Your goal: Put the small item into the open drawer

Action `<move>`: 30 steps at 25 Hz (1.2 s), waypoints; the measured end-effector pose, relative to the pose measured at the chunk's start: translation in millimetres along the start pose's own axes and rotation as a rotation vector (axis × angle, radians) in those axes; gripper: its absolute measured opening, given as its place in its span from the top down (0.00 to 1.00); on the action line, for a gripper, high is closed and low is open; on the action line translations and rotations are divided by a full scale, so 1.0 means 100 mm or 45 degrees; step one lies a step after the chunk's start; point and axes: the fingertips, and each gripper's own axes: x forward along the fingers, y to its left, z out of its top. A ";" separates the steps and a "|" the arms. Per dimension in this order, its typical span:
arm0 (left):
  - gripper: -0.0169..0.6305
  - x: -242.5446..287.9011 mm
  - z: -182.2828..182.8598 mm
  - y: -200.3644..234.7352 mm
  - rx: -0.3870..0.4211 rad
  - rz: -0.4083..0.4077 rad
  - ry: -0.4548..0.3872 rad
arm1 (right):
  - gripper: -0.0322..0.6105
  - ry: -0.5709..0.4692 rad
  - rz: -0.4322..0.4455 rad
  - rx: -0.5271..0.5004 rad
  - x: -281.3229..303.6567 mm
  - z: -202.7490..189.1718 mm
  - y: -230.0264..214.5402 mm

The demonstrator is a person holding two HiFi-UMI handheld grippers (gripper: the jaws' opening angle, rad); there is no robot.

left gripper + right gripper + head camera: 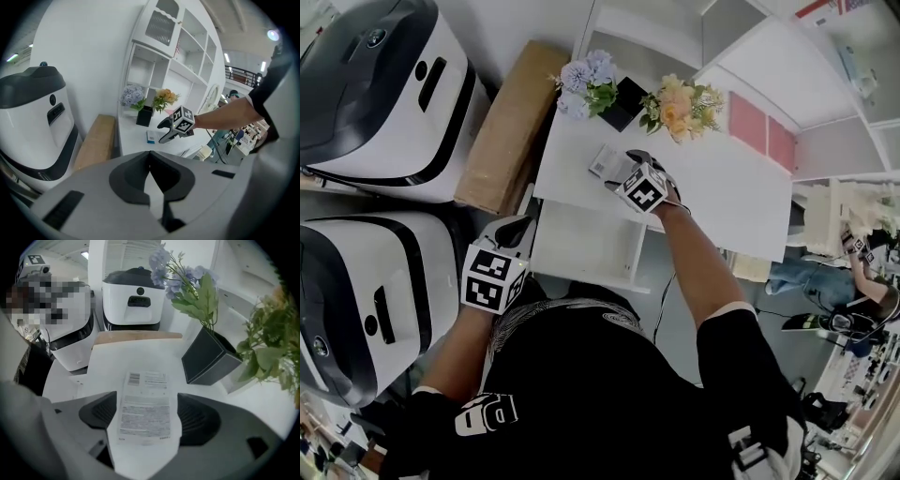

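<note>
Right gripper [617, 167] jaws apart, left gripper [517, 226] closed

Paper-labelled box [143, 404] — smooth white desktop [712, 178].

Blue flowers [586, 80] in a dark pot [624, 103], peach flowers [680, 105] beside, brown board [508, 127], two white-and-grey machines [384, 103].

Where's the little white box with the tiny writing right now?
In the head view, the little white box lies on the white desk, just this side of the blue flowers, between the open jaws of the right gripper.
</note>
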 end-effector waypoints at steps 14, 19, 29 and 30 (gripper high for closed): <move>0.95 -0.04 -0.06 0.02 -0.071 0.057 0.000 | 0.28 0.083 0.211 0.071 0.35 -0.06 0.00; 0.95 0.00 0.00 0.02 -0.059 0.043 -0.007 | 0.28 0.080 0.214 0.109 0.34 -0.05 -0.03; 0.95 0.05 0.12 -0.03 0.003 -0.017 -0.017 | 0.28 -0.035 0.142 0.291 0.06 0.02 -0.13; 0.95 0.06 0.13 -0.04 0.011 -0.026 -0.017 | 0.28 -0.051 0.138 0.303 0.01 0.04 -0.13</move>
